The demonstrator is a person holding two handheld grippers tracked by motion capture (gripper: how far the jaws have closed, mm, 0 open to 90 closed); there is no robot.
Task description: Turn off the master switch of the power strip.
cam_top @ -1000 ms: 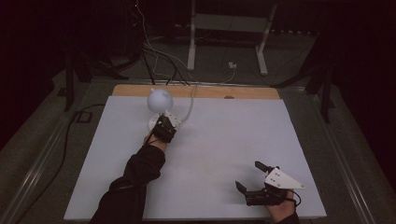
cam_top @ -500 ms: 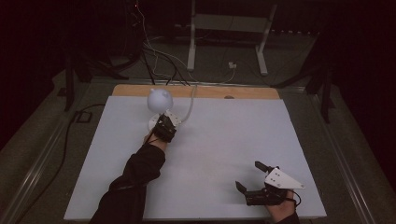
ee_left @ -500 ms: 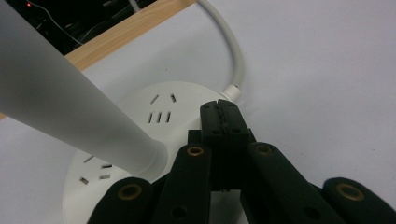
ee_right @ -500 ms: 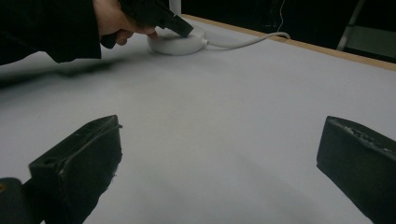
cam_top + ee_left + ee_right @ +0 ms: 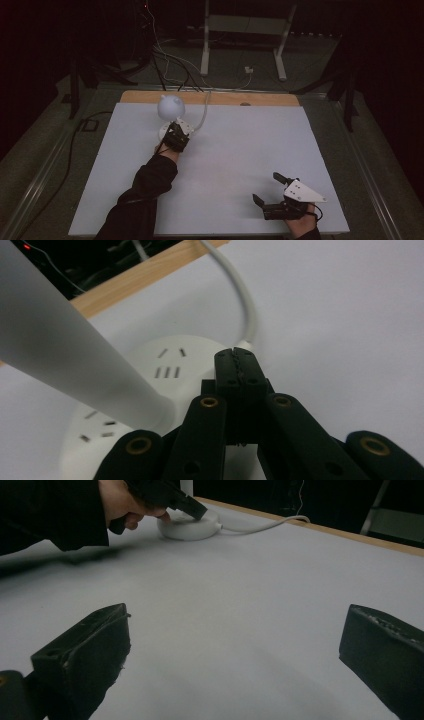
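Observation:
A white lamp stands at the table's back left, with a globe head (image 5: 171,106) and a round base (image 5: 170,365) that carries socket slots. Its slanted stem (image 5: 65,355) rises from the base. A white cable (image 5: 248,310) leaves the base toward the table's far edge. My left gripper (image 5: 181,131) is shut, and its tips (image 5: 239,360) rest at the base's rim where the cable enters, with nothing between them. My right gripper (image 5: 266,187) lies open near the front right corner, its jaws wide apart over bare table (image 5: 235,645).
The white tabletop (image 5: 240,145) has a wooden strip (image 5: 260,99) along its far edge. Beyond it, cables (image 5: 170,60) run over the dark floor and a metal stand (image 5: 245,30) rises. The left sleeve (image 5: 145,190) crosses the front left of the table.

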